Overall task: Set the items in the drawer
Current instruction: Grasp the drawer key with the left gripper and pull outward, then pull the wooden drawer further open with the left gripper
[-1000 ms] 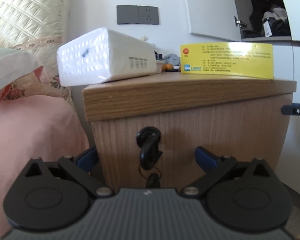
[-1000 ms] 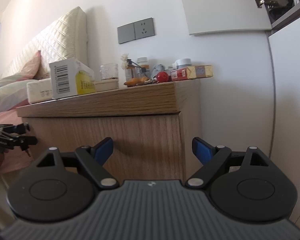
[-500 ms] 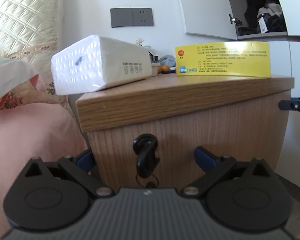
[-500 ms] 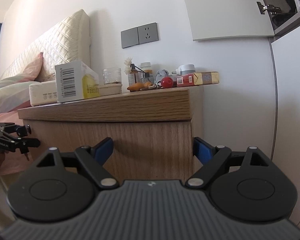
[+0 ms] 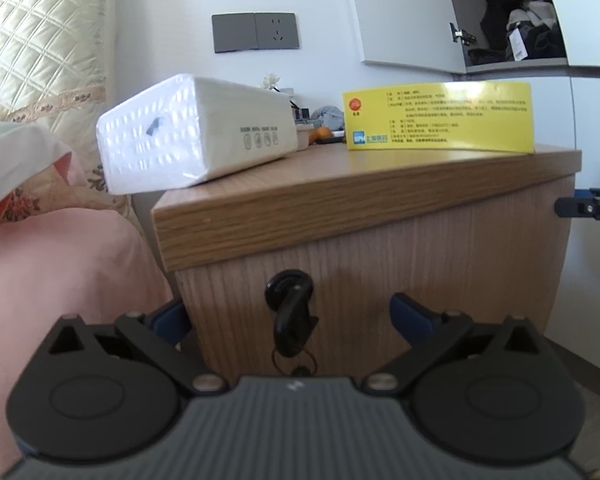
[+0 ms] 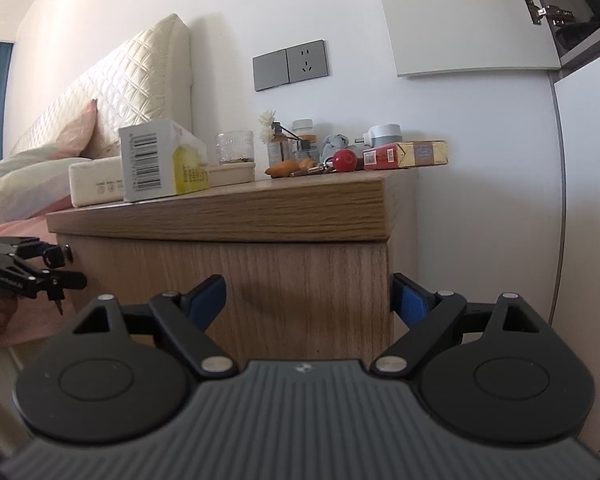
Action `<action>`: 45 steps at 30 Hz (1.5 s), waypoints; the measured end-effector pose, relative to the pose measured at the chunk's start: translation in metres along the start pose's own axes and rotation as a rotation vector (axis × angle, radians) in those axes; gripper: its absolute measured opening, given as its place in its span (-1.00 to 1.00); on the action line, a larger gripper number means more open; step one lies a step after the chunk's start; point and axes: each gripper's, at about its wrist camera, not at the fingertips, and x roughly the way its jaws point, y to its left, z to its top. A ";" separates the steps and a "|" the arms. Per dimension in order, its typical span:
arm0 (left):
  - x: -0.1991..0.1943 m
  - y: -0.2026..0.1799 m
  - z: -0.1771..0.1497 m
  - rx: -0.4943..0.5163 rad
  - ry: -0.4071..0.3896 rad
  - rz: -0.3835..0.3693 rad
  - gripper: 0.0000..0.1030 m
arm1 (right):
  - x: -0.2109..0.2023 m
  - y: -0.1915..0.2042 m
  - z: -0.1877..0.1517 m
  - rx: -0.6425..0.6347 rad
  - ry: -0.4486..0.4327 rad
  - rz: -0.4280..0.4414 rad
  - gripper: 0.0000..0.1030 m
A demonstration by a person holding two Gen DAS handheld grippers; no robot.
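A wooden nightstand [image 5: 372,240] stands beside the bed, its drawer front shut, with a black key [image 5: 290,312] hanging in the lock. On top lie a white tissue pack [image 5: 192,136] and a yellow box [image 5: 440,116]. My left gripper [image 5: 288,316] is open and empty, low in front of the drawer with the key between its fingers. My right gripper [image 6: 308,300] is open and empty at the nightstand's right front corner [image 6: 384,264]. The right wrist view shows the yellow box [image 6: 160,160], a red ball [image 6: 344,159], a red and gold pack [image 6: 404,154] and the left gripper [image 6: 24,276].
A pink bed cover [image 5: 60,264] and a quilted headboard [image 5: 40,40] lie left of the nightstand. A glass jar [image 6: 235,148], small bottles [image 6: 288,144] and a dish [image 6: 230,172] crowd the back of the top. A white wardrobe [image 6: 588,200] stands right, and a grey wall socket [image 6: 290,64] hangs above.
Both grippers have risen a little and drawn closer to the nightstand. The key now sits higher between the left fingers. Both stay open.
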 end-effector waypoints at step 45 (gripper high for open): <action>-0.044 -0.016 -0.011 0.028 0.003 -0.024 1.00 | -0.051 0.013 -0.003 -0.066 0.042 0.120 0.79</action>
